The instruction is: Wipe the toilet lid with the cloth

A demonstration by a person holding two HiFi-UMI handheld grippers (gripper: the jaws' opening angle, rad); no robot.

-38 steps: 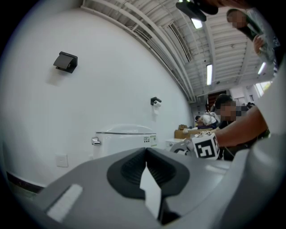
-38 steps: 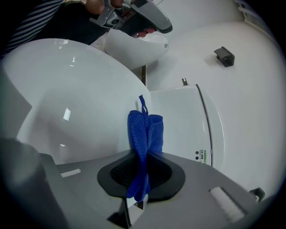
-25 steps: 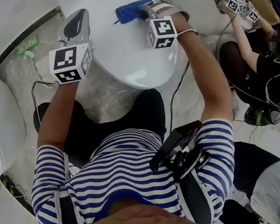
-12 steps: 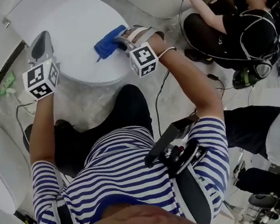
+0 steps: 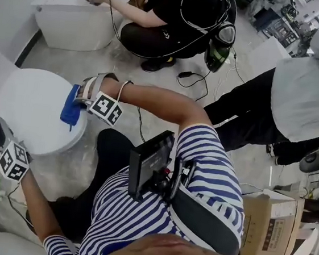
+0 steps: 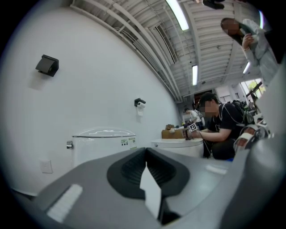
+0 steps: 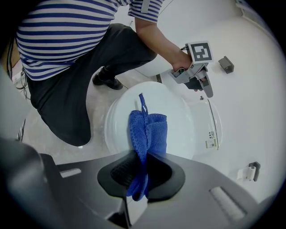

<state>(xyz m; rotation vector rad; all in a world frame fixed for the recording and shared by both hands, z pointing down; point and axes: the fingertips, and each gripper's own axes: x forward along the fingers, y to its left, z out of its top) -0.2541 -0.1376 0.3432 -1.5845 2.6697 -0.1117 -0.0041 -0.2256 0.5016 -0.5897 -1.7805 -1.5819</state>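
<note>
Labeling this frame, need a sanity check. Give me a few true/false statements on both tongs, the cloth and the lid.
1. The right tongs are shut on the blue cloth. True.
2. The left tongs are wide open. False: they are shut, with nothing between them.
3. The white toilet lid is down. True.
4. The left tongs touch the blue cloth. False: in the head view they are at the opposite edge of the toilet lid, apart from the cloth.
</note>
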